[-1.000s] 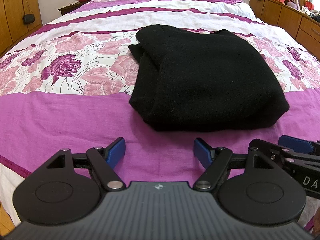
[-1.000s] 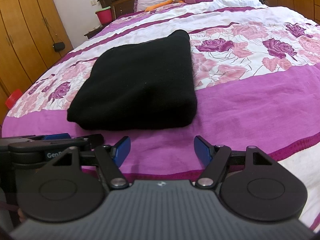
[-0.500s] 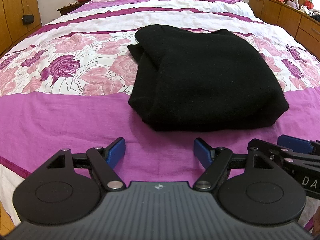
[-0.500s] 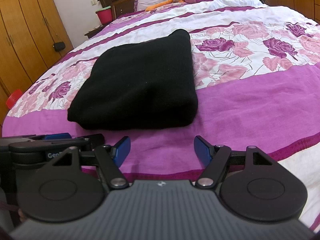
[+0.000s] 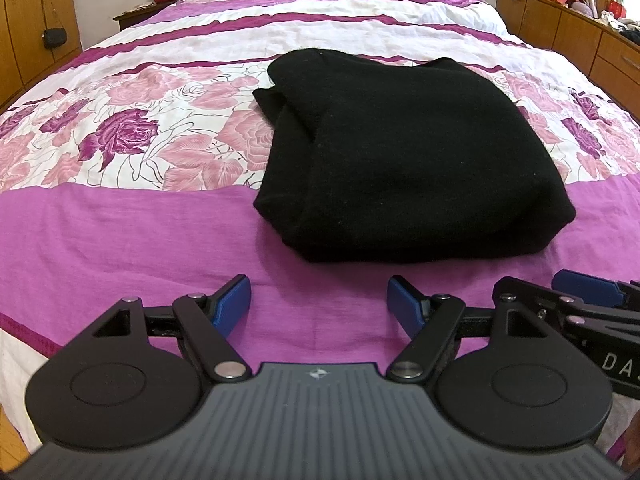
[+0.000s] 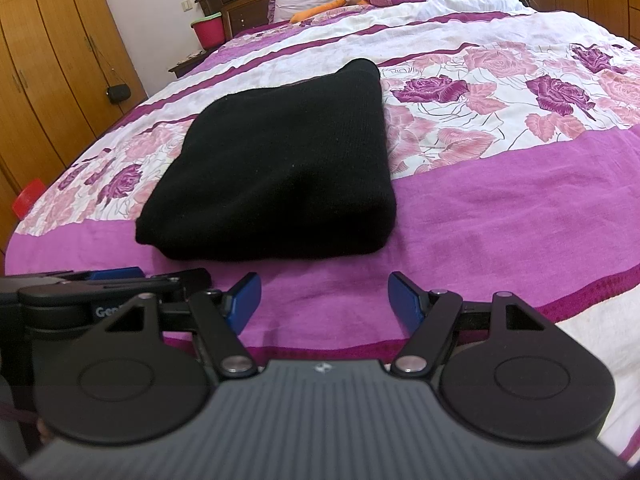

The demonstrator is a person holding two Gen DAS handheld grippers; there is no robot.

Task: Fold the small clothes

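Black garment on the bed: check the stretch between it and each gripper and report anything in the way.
Nothing visible blocks either one. Only bare purple bedspread lies between the open left gripper and the folded black garment, and between the open right gripper and it. The grippers sit side by side, neither in front of the other.

Each device is matte black. The left gripper (image 5: 319, 300) has a ribbed dark-grey housing, two round black discs beside it, and angled link arms with triangular cut-outs, joined by silver pivot screws. Its fingertips (image 5: 232, 304) carry blue pads. The right gripper (image 6: 324, 298) is built the same (blue pads, silver screws, a small emblem on the ribbing). White lettering marks each body's side, partly hidden.
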